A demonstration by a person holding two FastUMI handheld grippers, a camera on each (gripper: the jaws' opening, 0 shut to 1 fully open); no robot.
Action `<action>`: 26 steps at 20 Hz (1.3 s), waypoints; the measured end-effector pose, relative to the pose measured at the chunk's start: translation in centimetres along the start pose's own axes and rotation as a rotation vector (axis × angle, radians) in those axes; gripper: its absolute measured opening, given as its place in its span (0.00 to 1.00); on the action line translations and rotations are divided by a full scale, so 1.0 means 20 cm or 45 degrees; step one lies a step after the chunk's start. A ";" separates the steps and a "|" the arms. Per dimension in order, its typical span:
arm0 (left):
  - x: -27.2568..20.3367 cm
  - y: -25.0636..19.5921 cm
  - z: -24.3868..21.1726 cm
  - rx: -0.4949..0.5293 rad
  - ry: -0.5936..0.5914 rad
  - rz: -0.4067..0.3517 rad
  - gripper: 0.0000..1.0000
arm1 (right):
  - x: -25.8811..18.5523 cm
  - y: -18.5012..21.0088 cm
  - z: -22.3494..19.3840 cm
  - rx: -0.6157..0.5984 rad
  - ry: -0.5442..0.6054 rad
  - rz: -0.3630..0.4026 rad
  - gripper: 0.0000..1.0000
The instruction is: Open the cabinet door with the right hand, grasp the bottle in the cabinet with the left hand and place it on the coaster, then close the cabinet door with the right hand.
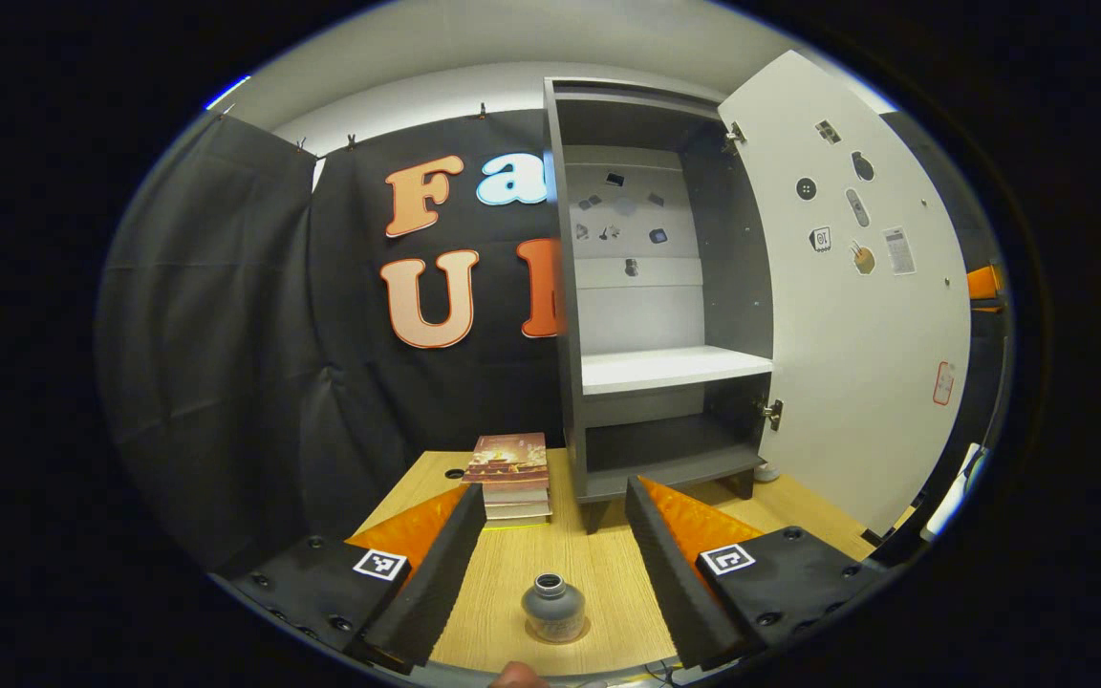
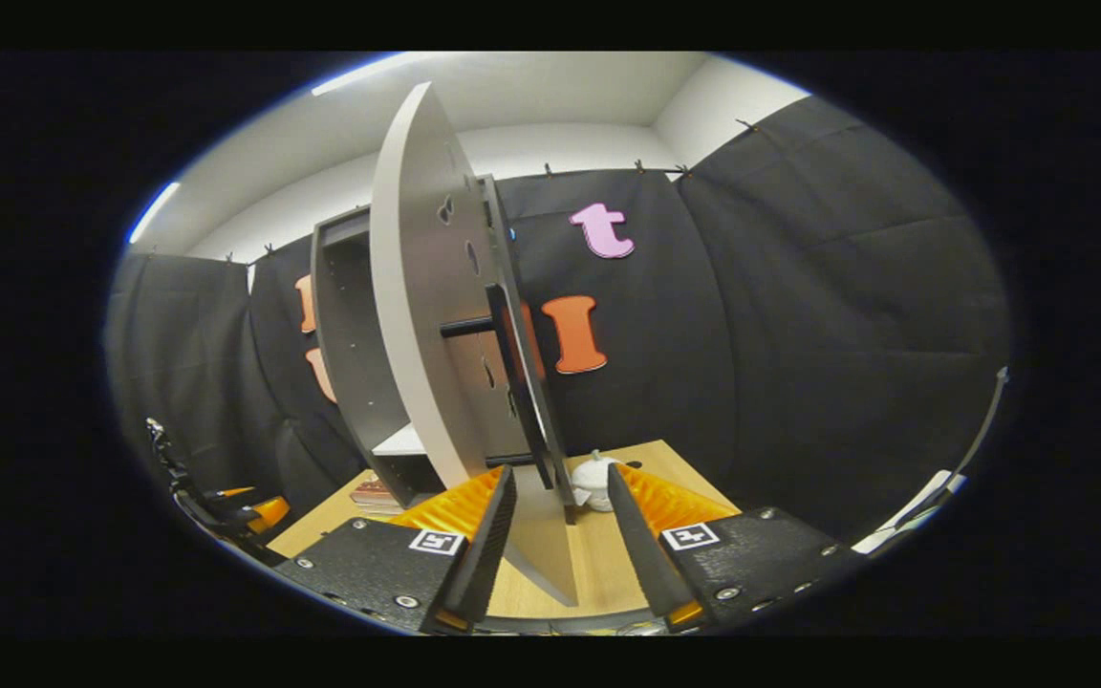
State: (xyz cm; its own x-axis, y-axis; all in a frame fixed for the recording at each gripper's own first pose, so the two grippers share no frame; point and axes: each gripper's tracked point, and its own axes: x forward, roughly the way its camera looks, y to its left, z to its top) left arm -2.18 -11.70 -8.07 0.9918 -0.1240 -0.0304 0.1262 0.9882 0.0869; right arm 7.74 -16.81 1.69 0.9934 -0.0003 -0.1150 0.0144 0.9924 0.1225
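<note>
Bottle (image 1: pixel 553 607) sits on the table (image 1: pixel 512 564) between the left gripper's (image 1: pixel 555 535) wide fingers, untouched. Right gripper (image 2: pixel 560 530) gapes around the open door's (image 2: pixel 426 315) edge.

Wood-grain table (image 1: pixel 512 564) matt; cabinet door (image 1: pixel 856 315) smooth matt white; bottle (image 1: pixel 553 609) dull grey; hinges (image 1: pixel 772 413) shiny metal.

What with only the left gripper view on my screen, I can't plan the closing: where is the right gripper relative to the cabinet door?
Observer: In the right gripper view, the right gripper is at the open cabinet door, whose lower edge runs between its two fingers.
Operator: Is it clamped on the door?
Observer: No. The jaws stand wide apart and are not both pressing on the panel.
Operator: Anything on the outer face to grab?
Observer: Yes, a dark bar handle runs down that face, and its lower end is near the fingertips.
</note>
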 end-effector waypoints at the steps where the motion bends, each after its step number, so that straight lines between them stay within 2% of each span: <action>1: -0.01 0.01 0.01 0.001 0.002 0.008 0.96 | 0.00 0.01 0.00 -0.033 -0.004 -0.007 0.61; 4: -0.04 0.03 0.05 -0.014 -0.004 0.015 0.94 | -0.01 0.05 0.01 -0.100 -0.005 -0.014 0.61; 11: 0.02 0.05 0.11 -0.034 -0.037 -0.032 0.98 | 0.00 0.26 -0.03 -0.084 -0.012 0.028 0.60; 15: 0.05 0.17 0.09 -0.042 -0.019 -0.027 0.96 | 0.02 0.43 -0.06 -0.094 -0.015 0.066 0.60; 18: 0.07 0.26 0.09 -0.048 -0.013 -0.027 0.96 | 0.06 0.57 -0.08 -0.083 -0.002 0.112 0.67; 19: 0.09 0.30 0.08 -0.045 -0.006 -0.021 0.96 | 0.08 0.62 -0.08 -0.088 0.001 0.125 0.60; 20: 0.10 0.33 0.08 -0.048 -0.005 -0.019 0.96 | 0.09 0.67 -0.09 -0.094 0.002 0.138 0.60; 21: 0.12 0.35 0.07 -0.047 0.002 -0.019 0.96 | 0.11 0.71 -0.09 -0.091 0.004 0.143 0.70; 22: 0.13 0.38 0.07 -0.045 0.008 -0.016 0.98 | 0.13 0.76 -0.10 -0.092 0.006 0.152 0.51; 23: 0.13 0.38 0.07 -0.044 0.010 -0.015 0.96 | 0.15 0.80 -0.10 -0.093 -0.004 0.156 0.60; 26: 0.17 0.48 0.08 -0.036 0.009 0.000 0.96 | 0.22 0.93 -0.10 -0.071 -0.006 0.183 0.61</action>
State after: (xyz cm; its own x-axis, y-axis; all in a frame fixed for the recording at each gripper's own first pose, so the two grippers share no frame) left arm 2.40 -2.86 -5.81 0.9916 -0.1234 -0.0376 0.1255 0.9903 0.0590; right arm 12.24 1.95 1.40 0.9853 0.1420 -0.0953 -0.1344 0.9875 0.0821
